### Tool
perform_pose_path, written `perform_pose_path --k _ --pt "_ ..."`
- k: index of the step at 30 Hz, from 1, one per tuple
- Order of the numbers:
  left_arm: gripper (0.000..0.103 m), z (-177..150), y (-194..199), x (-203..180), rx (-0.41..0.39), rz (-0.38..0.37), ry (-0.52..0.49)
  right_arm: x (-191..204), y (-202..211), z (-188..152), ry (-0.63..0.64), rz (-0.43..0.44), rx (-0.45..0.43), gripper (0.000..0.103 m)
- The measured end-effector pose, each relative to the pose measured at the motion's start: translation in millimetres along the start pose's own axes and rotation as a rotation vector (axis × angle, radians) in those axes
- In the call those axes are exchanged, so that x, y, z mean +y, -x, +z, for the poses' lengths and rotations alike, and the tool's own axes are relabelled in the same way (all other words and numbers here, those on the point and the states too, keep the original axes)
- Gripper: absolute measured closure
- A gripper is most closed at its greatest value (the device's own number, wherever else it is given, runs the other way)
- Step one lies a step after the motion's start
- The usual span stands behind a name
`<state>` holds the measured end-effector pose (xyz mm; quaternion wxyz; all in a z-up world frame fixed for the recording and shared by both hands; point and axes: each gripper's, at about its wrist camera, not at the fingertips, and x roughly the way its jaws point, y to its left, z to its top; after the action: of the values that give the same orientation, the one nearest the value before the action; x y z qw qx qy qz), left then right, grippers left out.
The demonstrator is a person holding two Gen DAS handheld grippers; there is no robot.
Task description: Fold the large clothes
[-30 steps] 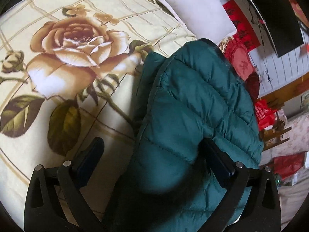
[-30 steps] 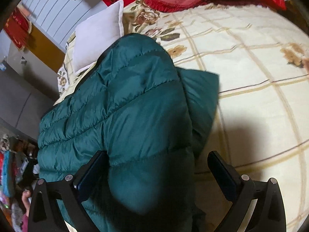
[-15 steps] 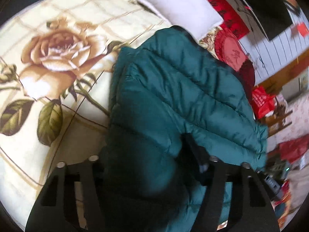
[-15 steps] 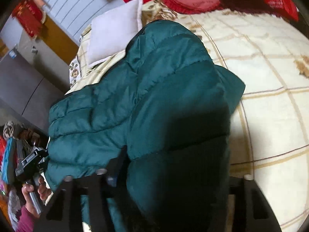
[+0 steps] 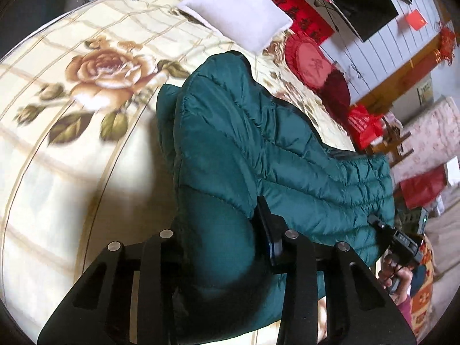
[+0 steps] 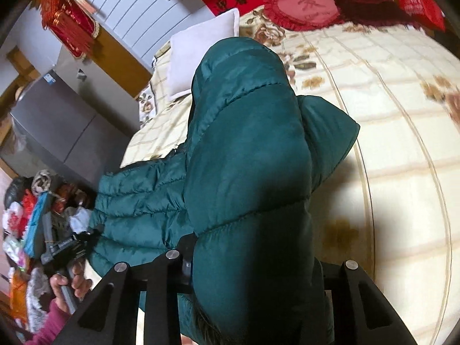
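A cream rose-print bed (image 5: 86, 149) fills the room, with a white pillow (image 5: 238, 20) by the panelled wall. The teal puffer jacket (image 5: 258, 143) lies lengthwise toward the pillow. The left claw (image 5: 221, 230) and right claw (image 6: 250, 261) are both closing, each pinching a bunched jacket fold.

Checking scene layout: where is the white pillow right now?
The white pillow lies at the bed's far end, beyond the green puffer jacket and beside the red heart cushion, in both wrist views.

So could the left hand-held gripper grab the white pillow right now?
Probably not. The left hand-held gripper is closing on the green puffy jacket, and the white pillow lies beyond it at the bed's far end.
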<state>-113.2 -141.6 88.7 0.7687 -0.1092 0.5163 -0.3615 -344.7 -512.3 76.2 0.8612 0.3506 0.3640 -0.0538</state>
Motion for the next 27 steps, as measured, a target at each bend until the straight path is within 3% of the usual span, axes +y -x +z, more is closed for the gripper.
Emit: perform_pose_path --k 5,7,9,10,12,15,17,22,27 --pt "0.067 -28.7 11.1 2.8 0.017 0.05 -0.027 -5.0 8.7 -38.3 -0.055 -0.022 0.014 0.064" --pt "0.06 -33.7 4.3 4.9 0.019 0.1 -0.028 -9.4 0.9 -47.2 -0.077 -0.092 0.03 0.046" --pt "0.041 -39.0 -1.2 4.8 0.004 0.155 -0.023 -13.5 -5.3 -50.7 -0.051 -0.179 0.04 0.033" --pt "0.036 -41.2 -1.6 5.2 -0.008 0.179 -0.023 -14.8 -8.9 -50.4 -0.031 -0.209 0.036 0.025" --pt "0.029 -47.9 2.1 4.7 -0.037 0.217 -0.018 -12.6 -5.2 -48.8 -0.007 -0.291 -0.002 0.016" --pt "0.029 -56.6 15.6 1.3 -0.046 0.237 -0.008 2.2 18.6 -49.7 0.04 -0.358 -0.083 0.016" --pt "0.029 -66.6 30.6 -6.9 -0.104 0.3 -0.03 13.4 33.7 -50.4 0.067 -0.382 -0.119 0.015" --pt "0.029 -94.0 49.5 -26.7 -0.2 0.37 -0.088 48.1 52.6 -75.3 0.122 -0.334 -0.167 0.015" --pt "0.029 -118.7 48.8 -48.6 -0.21 0.402 -0.113 86.9 49.3 -112.0 0.222 -0.331 -0.188 0.015"
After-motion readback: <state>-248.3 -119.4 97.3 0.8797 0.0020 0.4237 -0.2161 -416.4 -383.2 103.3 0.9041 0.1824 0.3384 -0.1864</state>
